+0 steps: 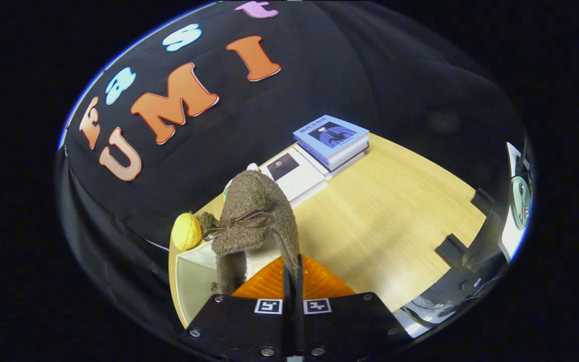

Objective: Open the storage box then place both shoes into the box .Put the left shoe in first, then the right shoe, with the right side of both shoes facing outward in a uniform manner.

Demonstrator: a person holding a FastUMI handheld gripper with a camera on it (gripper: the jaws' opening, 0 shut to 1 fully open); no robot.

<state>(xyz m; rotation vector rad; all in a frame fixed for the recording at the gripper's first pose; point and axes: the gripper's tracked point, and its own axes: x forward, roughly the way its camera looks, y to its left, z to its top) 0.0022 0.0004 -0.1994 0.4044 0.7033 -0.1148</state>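
Close up, a brown fuzzy shoe [257, 216] is seen held upright by the gripper [293, 281], whose two orange fingers [262, 286] are clenched together on a thin edge of the shoe's opening. The fingers meet almost completely, with only the shoe's rim pinched between them. A thin brown lace bow [234, 224] is tied across the front of the shoe, and a small fuzzy pom-pom [207, 220] hangs at its end.

Directly beneath and just beside the shoe, an open white storage box [194, 274] is seen, its pale interior exposed; the shoe hangs partly over it. Whether the shoe touches the box cannot be told. Just beside the shoe, at the box's far corner, a yellow rounded object [187, 231] rests.

Beyond the shoe, on the light wooden desk [395, 221], a white book [294, 173] lies flat, and further past it a blue book [332, 138] is stacked on others. Behind the shoe, a pale item is mostly hidden and cannot be identified.
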